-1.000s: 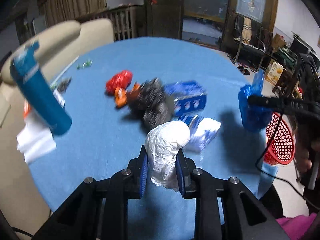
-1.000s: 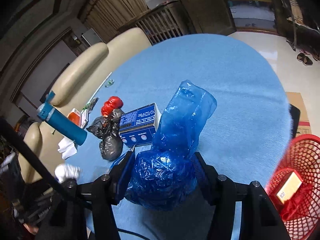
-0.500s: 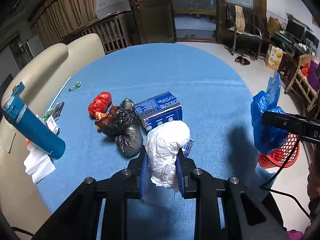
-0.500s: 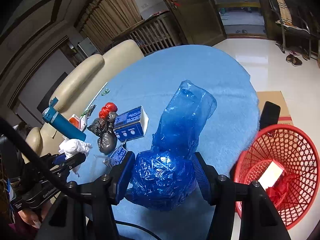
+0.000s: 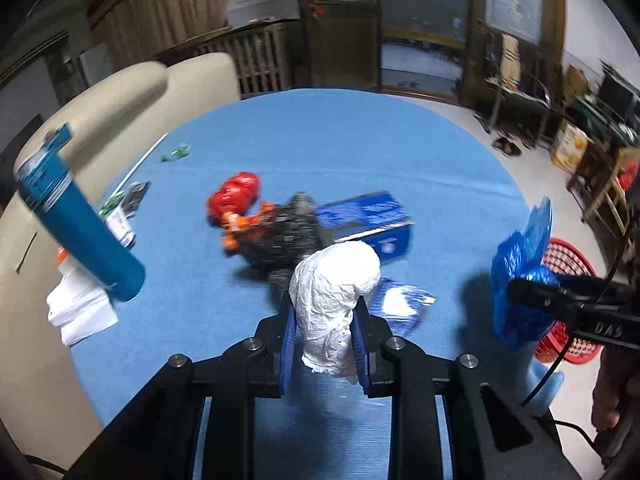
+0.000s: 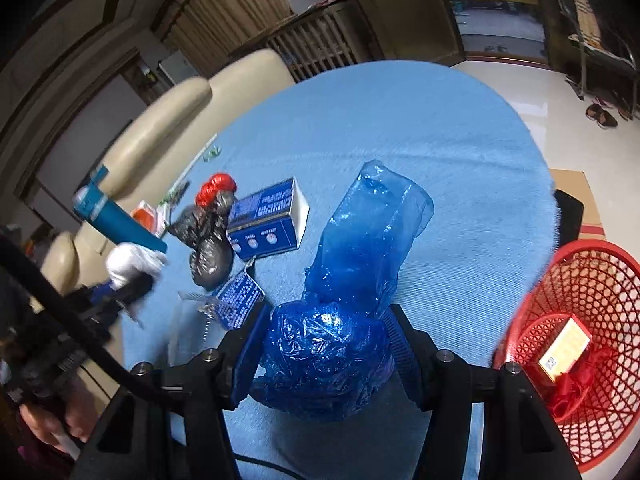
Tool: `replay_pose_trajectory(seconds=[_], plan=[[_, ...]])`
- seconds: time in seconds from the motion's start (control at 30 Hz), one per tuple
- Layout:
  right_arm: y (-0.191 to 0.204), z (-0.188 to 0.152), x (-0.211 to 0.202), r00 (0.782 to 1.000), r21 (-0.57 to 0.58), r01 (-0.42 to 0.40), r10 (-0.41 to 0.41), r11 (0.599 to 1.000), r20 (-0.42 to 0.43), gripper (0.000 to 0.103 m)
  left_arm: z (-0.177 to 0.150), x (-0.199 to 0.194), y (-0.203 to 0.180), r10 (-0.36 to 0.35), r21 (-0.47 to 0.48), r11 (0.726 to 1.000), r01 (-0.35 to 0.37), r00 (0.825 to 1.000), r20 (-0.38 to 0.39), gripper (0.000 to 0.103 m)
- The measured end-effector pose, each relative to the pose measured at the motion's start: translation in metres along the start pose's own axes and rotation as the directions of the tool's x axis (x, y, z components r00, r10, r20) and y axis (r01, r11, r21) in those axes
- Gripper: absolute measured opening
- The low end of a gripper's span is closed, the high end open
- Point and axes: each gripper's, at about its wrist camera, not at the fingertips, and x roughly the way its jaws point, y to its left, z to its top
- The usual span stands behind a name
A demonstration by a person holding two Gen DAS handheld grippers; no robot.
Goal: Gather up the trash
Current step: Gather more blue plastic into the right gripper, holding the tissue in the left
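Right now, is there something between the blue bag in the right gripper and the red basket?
Nothing visible does. The right gripper holds the blue plastic bag above the table edge, and the red basket stands open beside it, with only air between them.

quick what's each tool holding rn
Left tool: closed on the crumpled white paper wad.
Right tool: closed on the blue plastic bag.

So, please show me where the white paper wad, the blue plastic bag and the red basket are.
white paper wad (image 5: 334, 280), left wrist view, upper bulge.
blue plastic bag (image 6: 326, 354), right wrist view, crumpled lower ball.
red basket (image 6: 600, 284), right wrist view, inner mesh wall.
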Motion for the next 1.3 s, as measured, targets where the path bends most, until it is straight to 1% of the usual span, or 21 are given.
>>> replay_pose_trajectory(seconds=[0.03,0.23,0.37,0.47,0.57,0.6,0.7,0.87,0.97,1.13,1.23,1.3], plan=[[0.004,0.001,0.008,1.0,-0.013,0.006,-0.006,1.0,-0.007,0.063,-0.001,0.002,0.008,0.018,-0.015,1.0,-0.018,1.0,-0.001,0.027],[0.014,0.01,0.043,0.999,-0.034,0.034,-0.035,0.999,-0.028,0.064,-0.007,0.022,0.049,0.068,-0.1,0.993,-0.07,0.997,-0.026,0.027],[0.013,0.015,0.055,0.999,-0.023,0.032,-0.033,0.999,-0.024,0.064,-0.012,0.033,0.063,0.106,-0.119,0.987,-0.11,0.993,-0.047,0.027],[0.012,0.014,0.061,0.999,-0.019,0.025,-0.025,1.0,-0.024,0.067,-0.015,0.038,0.065,0.123,-0.113,0.985,-0.128,0.991,-0.051,0.027],[0.005,0.012,0.066,0.999,0.024,-0.003,0.004,1.0,-0.036,0.07,-0.016,0.042,0.063,0.138,-0.097,0.985,-0.143,0.989,-0.051,0.028],[0.002,0.012,0.067,0.999,0.035,-0.011,0.012,0.999,-0.031,0.069,-0.017,0.043,0.063,0.138,-0.096,0.985,-0.143,0.989,-0.052,0.028],[0.002,0.01,0.067,1.0,0.013,-0.006,0.006,1.0,-0.021,0.07,-0.015,0.045,0.064,0.14,-0.094,0.985,-0.145,0.989,-0.053,0.029],[-0.003,0.007,0.063,0.999,0.023,-0.047,0.047,0.999,-0.008,0.072,-0.015,0.046,0.064,0.143,-0.091,0.985,-0.147,0.988,-0.051,0.029],[-0.005,0.005,0.061,0.998,0.021,-0.063,0.063,0.998,0.004,0.074,-0.015,0.046,0.064,0.146,-0.087,0.985,-0.15,0.988,-0.05,0.029],[-0.009,0.004,0.056,0.997,0.027,-0.083,0.083,0.996,0.009,0.075,-0.016,0.045,0.063,0.146,-0.088,0.985,-0.15,0.988,-0.048,0.029],[-0.01,0.003,0.054,0.995,0.018,-0.1,0.1,0.995,0.012,0.08,-0.017,0.045,0.063,0.143,-0.093,0.985,-0.147,0.989,-0.05,0.029],[-0.01,0.002,0.054,0.993,0.01,-0.12,0.12,0.993,0.019,0.084,-0.017,0.046,0.063,0.144,-0.091,0.985,-0.148,0.988,-0.05,0.029]])
